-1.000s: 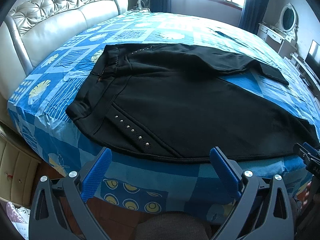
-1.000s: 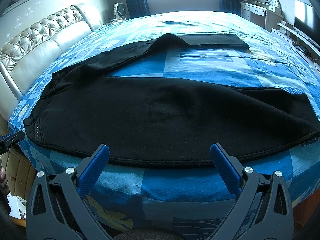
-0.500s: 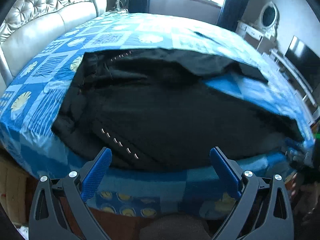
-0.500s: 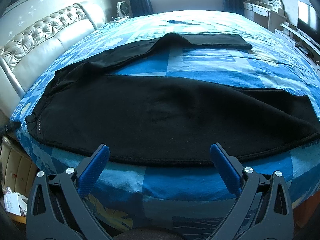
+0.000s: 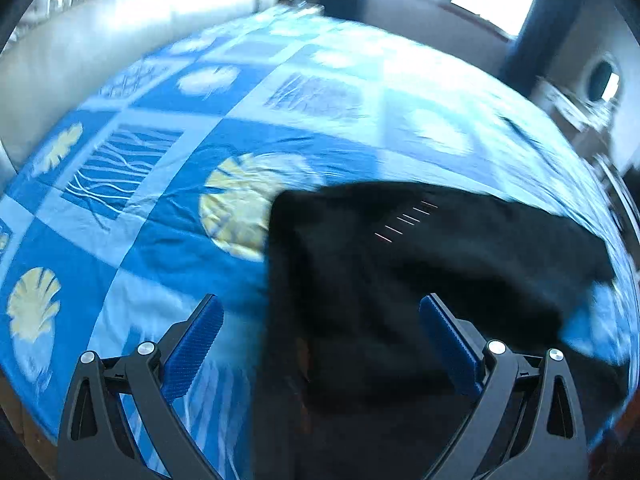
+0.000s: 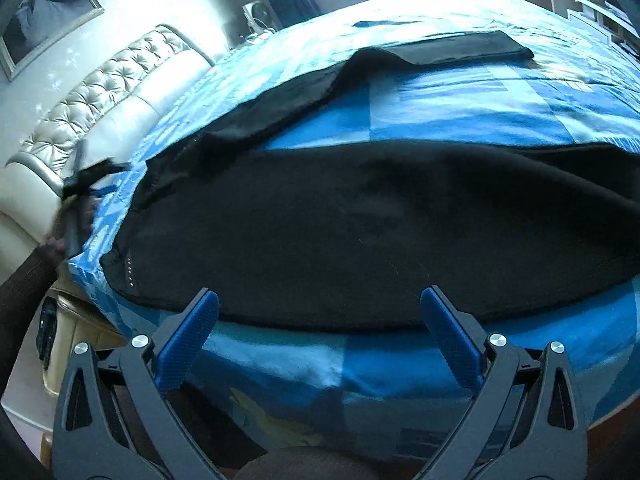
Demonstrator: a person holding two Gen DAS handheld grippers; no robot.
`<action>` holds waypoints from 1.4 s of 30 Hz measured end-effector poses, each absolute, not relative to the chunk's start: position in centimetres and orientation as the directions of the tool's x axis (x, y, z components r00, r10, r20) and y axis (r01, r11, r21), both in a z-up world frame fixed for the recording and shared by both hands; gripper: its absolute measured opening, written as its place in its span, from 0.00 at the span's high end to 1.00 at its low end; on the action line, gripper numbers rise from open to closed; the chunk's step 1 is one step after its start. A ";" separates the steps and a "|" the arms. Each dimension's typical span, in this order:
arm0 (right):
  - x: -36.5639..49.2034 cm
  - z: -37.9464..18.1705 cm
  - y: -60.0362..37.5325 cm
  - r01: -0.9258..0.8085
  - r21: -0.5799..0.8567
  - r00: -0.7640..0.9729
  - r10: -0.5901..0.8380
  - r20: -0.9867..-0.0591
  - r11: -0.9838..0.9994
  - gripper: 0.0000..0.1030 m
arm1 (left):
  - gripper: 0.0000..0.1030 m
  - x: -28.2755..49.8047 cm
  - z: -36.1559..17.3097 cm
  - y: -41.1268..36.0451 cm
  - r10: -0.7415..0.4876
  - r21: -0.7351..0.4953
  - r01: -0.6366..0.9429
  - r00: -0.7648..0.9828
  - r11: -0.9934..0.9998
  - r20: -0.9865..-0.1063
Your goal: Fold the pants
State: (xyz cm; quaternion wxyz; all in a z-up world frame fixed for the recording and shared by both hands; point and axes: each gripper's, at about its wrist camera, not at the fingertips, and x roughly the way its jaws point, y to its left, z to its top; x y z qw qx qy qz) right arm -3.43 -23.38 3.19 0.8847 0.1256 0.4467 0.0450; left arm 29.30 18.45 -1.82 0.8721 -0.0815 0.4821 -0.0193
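Black pants (image 6: 360, 232) lie spread flat on the blue patterned bedspread (image 6: 460, 112), the waist toward the padded headboard (image 6: 104, 96) at the left and the two legs running to the right. The near leg lies along the bed's near edge; the far leg angles away toward the far side, so a wedge of bedspread shows between them. This open spread suits a first fold, leg over leg, and you can judge that no fold is made yet

Your right gripper (image 6: 320, 320) hangs released, its blue pads (image 6: 188, 336) wide apart, just short of the near hem and touching no cloth. Held there, it faces the long near edge, a sensible place to pinch the near leg

Your left gripper (image 5: 320, 332) is likewise released, fingers spread, over the waist end of the pants (image 5: 400, 280). The waist edge runs up between the fingers, with a short row of pale studs (image 5: 406, 220) beyond. That view is smeared by motion, so you cannot tell whether a pad touches the cloth. In the right wrist view the same gripper (image 6: 92, 184) appears at the far left by the waist corner, with a dark sleeve (image 6: 20, 280) below it

Judged from this, the step in hand is reaching for two grasp points, waist and near leg
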 end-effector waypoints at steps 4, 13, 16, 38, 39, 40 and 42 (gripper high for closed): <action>-1.7 3.3 -23.6 0.023 0.272 0.587 0.207 -0.783 0.962 0.02 | 0.05 33.5 -5.0 20.5 -0.119 -0.182 -0.081 0.495 0.980 -0.860; 4.5 4.1 -23.2 -0.098 0.336 0.541 0.333 -0.772 0.937 0.02 | 0.67 37.4 -7.5 20.8 -0.214 -0.263 -0.039 0.472 0.964 -0.855; 9.4 6.2 -22.6 -0.242 0.348 0.505 0.424 -0.752 0.906 0.02 | 0.78 37.4 -7.3 20.1 -0.227 -0.251 0.012 0.467 0.968 -0.855; 43.8 -2.4 -18.9 -0.639 -0.320 0.380 -0.076 -0.922 0.699 0.02 | 0.80 37.5 -7.5 19.9 -0.240 -0.243 0.056 0.467 0.969 -0.851; 44.0 -2.5 -19.0 -0.639 -0.305 0.366 -0.069 -0.928 0.706 0.02 | 0.80 37.6 -7.5 19.9 -0.243 -0.245 0.058 0.463 0.968 -0.852; 44.4 -2.6 -19.3 -0.629 -0.269 0.338 -0.055 -0.939 0.729 0.06 | 0.80 37.6 -7.5 19.9 -0.244 -0.244 0.059 0.460 0.968 -0.854; 45.0 -2.6 -19.9 -0.627 -0.153 0.254 0.015 -0.967 0.764 0.36 | 0.80 37.8 -7.4 19.8 -0.236 -0.233 0.065 0.453 0.970 -0.859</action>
